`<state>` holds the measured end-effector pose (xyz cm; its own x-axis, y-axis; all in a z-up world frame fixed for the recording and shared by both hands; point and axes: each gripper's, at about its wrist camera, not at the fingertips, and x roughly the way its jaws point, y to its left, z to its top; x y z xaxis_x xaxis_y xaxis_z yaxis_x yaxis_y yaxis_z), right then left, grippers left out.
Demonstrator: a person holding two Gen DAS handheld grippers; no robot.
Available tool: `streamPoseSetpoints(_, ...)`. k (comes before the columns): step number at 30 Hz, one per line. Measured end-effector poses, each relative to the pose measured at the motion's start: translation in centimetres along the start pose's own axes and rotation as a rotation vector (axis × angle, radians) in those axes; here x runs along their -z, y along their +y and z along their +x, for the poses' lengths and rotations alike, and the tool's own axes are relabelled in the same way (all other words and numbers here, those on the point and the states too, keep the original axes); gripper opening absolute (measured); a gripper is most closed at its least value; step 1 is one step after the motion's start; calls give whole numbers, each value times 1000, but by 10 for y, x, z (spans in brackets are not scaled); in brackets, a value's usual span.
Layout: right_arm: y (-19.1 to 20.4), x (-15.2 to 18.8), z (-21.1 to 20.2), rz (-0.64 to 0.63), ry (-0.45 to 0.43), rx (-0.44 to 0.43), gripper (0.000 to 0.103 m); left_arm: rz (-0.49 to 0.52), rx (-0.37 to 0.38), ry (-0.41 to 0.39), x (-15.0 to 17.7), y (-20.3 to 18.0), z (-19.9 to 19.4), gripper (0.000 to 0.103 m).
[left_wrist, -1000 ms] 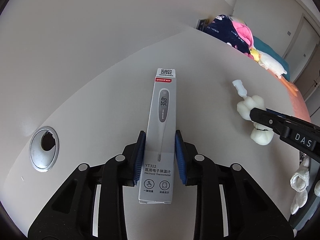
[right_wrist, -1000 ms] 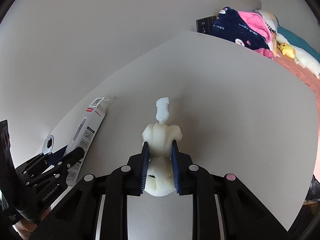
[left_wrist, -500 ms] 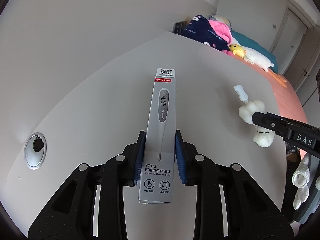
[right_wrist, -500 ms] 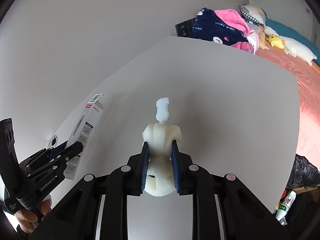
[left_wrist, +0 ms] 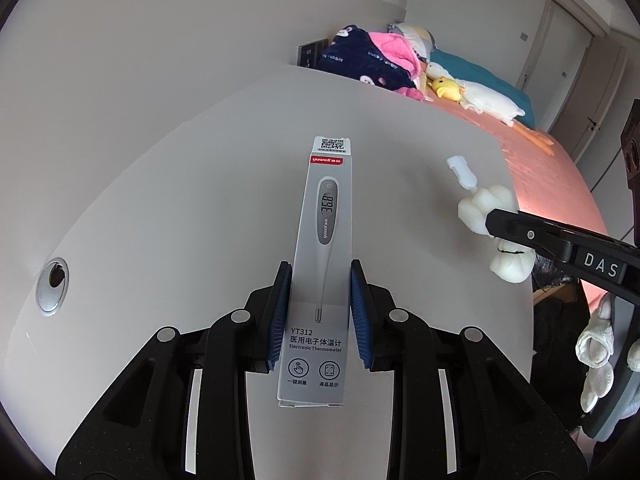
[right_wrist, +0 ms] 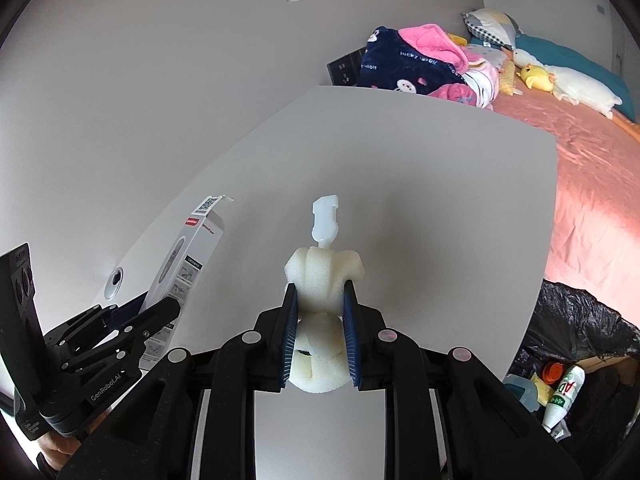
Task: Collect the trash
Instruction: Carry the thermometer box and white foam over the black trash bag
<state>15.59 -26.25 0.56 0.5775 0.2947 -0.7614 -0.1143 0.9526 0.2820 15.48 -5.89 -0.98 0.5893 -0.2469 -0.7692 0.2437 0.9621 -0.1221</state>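
My left gripper [left_wrist: 319, 312] is shut on a grey thermometer box [left_wrist: 322, 248], held lengthwise above the white table [left_wrist: 200, 200]. My right gripper [right_wrist: 319, 328] is shut on a white foam piece [right_wrist: 322, 276] with a small white plastic part [right_wrist: 326, 220] sticking out ahead. The foam piece also shows at the right of the left wrist view [left_wrist: 486, 206], and the box at the left of the right wrist view [right_wrist: 192, 252]. A trash bin lined with a black bag [right_wrist: 576, 328] stands at the table's right edge, with bottles inside.
A round cable grommet [left_wrist: 52, 286] sits in the table at the left. A bed with a pink sheet [right_wrist: 592, 168], piled clothes [right_wrist: 420, 60] and a plush duck [left_wrist: 472, 94] lies beyond the table. White gloved fingers [left_wrist: 596, 348] show at lower right.
Both grippers have lifted and swung to the right with their loads. The bed and the trash bin have come further into view; the grommet has slid left.
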Motion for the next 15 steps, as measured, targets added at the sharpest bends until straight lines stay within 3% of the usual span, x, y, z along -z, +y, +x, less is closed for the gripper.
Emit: streamPoseSetpoints(15, -44, 30, -48, 48, -45, 12, 23, 72, 47, 4, 16, -69, -11, 29)
